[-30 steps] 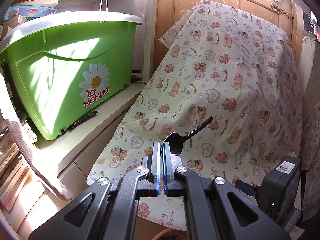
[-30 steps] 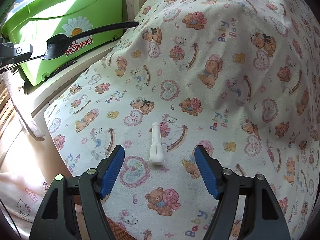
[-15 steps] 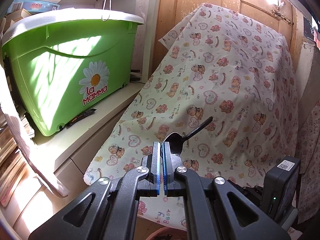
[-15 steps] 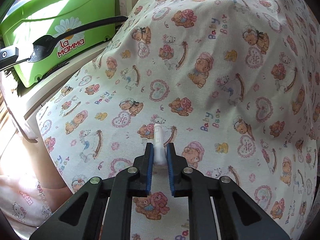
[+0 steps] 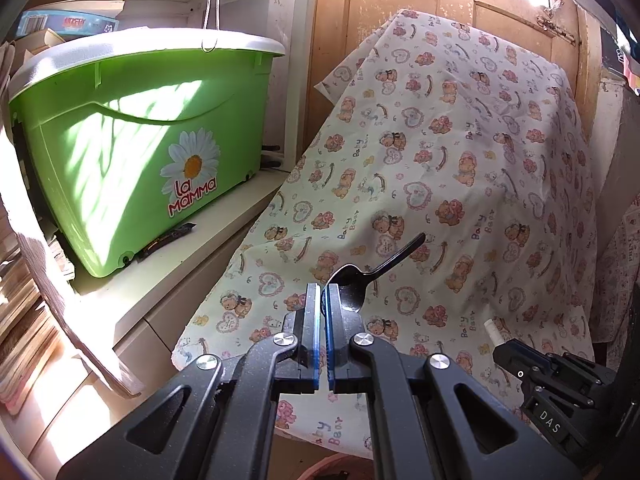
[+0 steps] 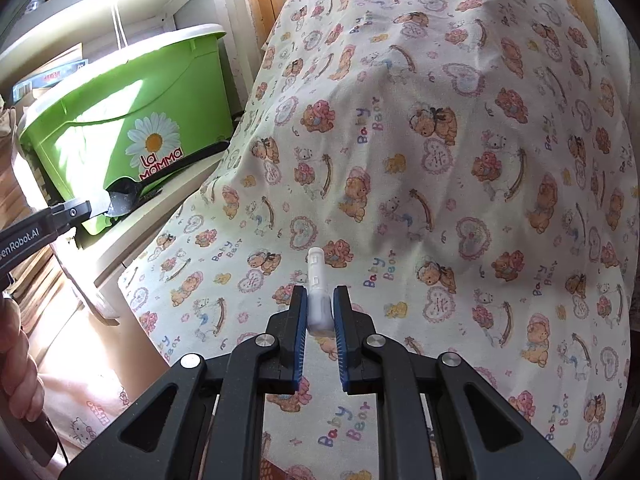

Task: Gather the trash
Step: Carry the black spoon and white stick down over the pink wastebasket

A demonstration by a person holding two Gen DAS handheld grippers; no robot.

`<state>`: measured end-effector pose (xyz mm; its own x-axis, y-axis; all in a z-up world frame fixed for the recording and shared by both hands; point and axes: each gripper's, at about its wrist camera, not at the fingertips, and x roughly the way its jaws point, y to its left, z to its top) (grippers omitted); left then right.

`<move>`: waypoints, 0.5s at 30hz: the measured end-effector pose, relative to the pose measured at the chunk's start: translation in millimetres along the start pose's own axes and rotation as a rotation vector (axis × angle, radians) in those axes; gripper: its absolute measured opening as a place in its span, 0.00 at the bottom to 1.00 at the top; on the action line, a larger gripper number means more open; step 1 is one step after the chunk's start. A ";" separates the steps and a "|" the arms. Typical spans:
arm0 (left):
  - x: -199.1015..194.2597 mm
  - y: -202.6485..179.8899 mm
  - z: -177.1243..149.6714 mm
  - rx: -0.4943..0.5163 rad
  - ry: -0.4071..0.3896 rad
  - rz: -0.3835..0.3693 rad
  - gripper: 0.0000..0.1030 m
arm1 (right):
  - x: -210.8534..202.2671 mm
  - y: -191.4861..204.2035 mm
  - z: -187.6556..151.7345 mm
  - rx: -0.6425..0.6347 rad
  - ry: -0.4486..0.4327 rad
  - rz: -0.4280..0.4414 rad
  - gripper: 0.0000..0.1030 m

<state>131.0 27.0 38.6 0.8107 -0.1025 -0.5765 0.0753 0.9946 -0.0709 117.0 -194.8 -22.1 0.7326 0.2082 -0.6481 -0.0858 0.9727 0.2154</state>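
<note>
My left gripper [image 5: 322, 296] is shut on a black plastic spoon [image 5: 372, 272] by its bowl, the handle pointing up and right over the teddy-bear sheet [image 5: 460, 168]. The spoon also shows at the left of the right wrist view [image 6: 160, 178]. My right gripper [image 6: 320, 300] is shut on a small white plastic tube [image 6: 317, 280] and holds it just above the sheet [image 6: 440, 140]. The tube's tip and the right gripper [image 5: 496, 340] show at the lower right of the left wrist view.
A green "La Mamma" bin [image 5: 132, 148] with a white lid stands on a white cabinet [image 5: 192, 264] to the left. A dark wrapper [image 5: 166, 240] lies by the bin's base. A wooden door [image 5: 400, 4] is behind the draped sheet. Stacked papers [image 5: 24, 312] sit far left.
My right gripper closed on the white tube and lifted it off the sheet. My left gripper stays shut on the spoon and has drawn back slightly.
</note>
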 end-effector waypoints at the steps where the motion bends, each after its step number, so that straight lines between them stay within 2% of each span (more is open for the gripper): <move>1: -0.4 -0.5 0.4 0.002 -0.002 -0.001 0.01 | -2.5 -3.2 0.3 0.010 -0.001 0.009 0.14; 8: -0.8 -1.1 0.3 0.004 -0.003 0.001 0.01 | -7.0 -11.9 -1.1 0.022 -0.003 -0.011 0.14; 15: -10.9 -7.8 -2.6 0.050 -0.040 0.007 0.01 | -13.4 -2.0 -13.8 -0.039 0.021 -0.045 0.14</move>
<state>120.0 20.3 43.4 0.8336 -0.0962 -0.5440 0.0980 0.9949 -0.0257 98.1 -198.2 -23.9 0.7221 0.1663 -0.6715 -0.0801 0.9842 0.1576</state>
